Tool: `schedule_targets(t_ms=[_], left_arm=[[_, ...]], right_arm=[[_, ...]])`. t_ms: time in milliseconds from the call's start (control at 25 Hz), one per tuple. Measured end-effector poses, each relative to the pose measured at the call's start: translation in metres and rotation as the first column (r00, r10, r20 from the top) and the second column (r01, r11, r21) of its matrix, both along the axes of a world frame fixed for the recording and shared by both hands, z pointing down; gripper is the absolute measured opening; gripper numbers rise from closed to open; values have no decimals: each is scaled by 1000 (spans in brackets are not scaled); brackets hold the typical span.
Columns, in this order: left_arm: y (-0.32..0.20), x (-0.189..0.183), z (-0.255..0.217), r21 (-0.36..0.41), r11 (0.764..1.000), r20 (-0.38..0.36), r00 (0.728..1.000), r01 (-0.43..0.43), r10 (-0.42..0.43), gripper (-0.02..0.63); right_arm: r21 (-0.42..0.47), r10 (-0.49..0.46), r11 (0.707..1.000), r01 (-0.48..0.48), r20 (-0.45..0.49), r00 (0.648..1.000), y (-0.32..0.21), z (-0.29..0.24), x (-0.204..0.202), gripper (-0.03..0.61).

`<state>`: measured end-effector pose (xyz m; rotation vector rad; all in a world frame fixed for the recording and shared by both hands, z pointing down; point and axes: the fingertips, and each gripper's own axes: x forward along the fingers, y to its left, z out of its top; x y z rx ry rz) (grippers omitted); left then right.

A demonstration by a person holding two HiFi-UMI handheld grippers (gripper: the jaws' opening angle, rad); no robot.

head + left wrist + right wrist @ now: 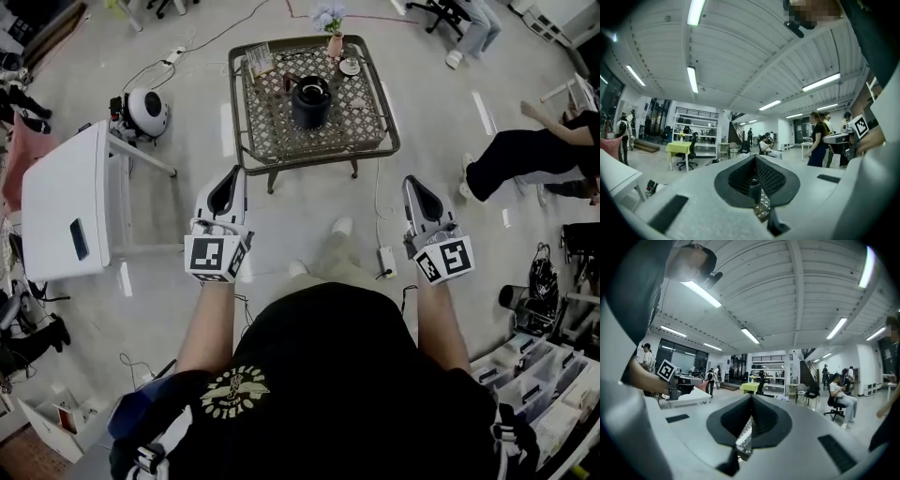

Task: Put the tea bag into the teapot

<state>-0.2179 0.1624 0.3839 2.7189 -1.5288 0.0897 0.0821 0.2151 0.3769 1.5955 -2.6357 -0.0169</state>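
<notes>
Two hand-held grippers, both level, both closed on nothing: the left hand-held gripper and right hand-held gripper show their ribbed dark pads meeting at the tips, well short of the desk. The teapot is dark, round and glossy, and stands mid-desk. The tea bag is not resolved; it is probably among the pale contents of the clear holder at the far-left corner. Risks: jaws have to open before any pick. A thin, limp bag may slip or tear under hard pads. Its string could snag in the open metal lattice top. The narrow vase and small dish stand near the teapot, so a wide reach may tip them.
</notes>
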Motion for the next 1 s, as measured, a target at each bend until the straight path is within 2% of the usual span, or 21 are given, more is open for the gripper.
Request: schedule_targets(t_ms=[120, 280, 680, 840, 1000], left_arm=[[-6, 14, 3, -38, 998, 5, 999, -43, 44, -5], [-20, 22, 9, -75, 993, -24, 996, -85, 84, -5], [-71, 52, 8, -56, 997, 21, 999, -49, 50, -5], [-98, 61, 13, -70, 996, 7, 999, -46, 47, -5], [-117, 73, 17, -68, 997, 56, 998, -29, 33, -5]], right_arm=[[7, 0, 1000, 0, 3, 1000, -5, -1, 7, 8], [8, 1, 1000, -1, 17, 1000, -20, 3, 8, 8], [-20, -41, 999, 42, 29, 999, -77, 13, 35, 8], [-21, -67, 997, 68, 24, 997, -107, 14, 41, 8], [-37, -88, 995, 89, 32, 996, -129, 21, 50, 8]])
